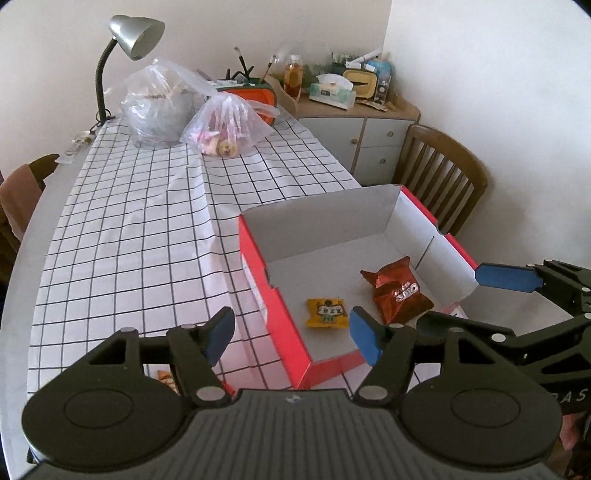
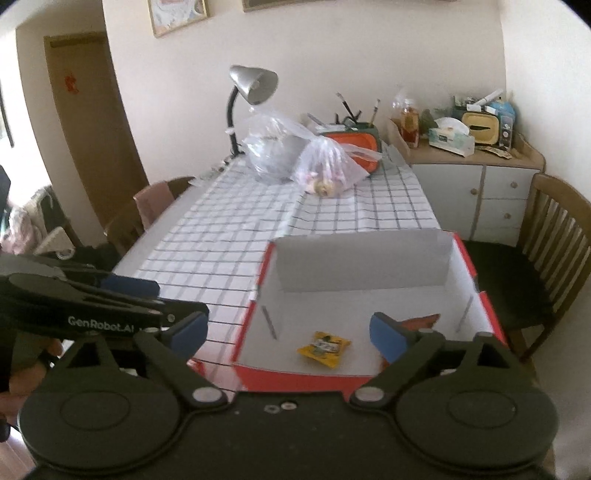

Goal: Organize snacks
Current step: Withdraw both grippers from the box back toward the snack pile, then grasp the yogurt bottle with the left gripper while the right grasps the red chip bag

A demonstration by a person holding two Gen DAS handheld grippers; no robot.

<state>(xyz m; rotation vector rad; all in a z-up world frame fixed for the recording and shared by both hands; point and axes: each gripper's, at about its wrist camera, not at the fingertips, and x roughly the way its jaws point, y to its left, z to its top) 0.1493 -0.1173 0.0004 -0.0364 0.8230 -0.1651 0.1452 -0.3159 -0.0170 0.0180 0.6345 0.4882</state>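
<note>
Two tools up over the near end of the surface (image 1: 122,206), both empty. Left tool (image 1: 291,334) with blue pads (image 1: 364,338) apart, nothing between them but the near red wall of the box. Right tool (image 2: 288,332) spread wide, likewise holding nothing. Just ahead of both: open red box (image 1: 255,254) with white inside, resting on the checked cloth (image 2: 229,221). Inside it, yellow snack packet (image 1: 327,313) lying flat, directly ahead between the left tool's pads; same packet between the right tool's pads in the right wrist view. Red-brown snack packet (image 1: 397,291) crumpled just right of the yellow one, apart from it, nearer the box's right wall; mostly hidden behind the right tool's right pad in its own view. Small orange wrapper (image 1: 164,376) on the cloth outside the box, low beside the left tool's left finger, partly hidden. Farther ahead, well apart: two clear plastic bags (image 1: 225,125) and a silver desk lamp (image 1: 135,35) at the far end. Wooden chair (image 1: 441,173) off to the right beyond the box.
</note>
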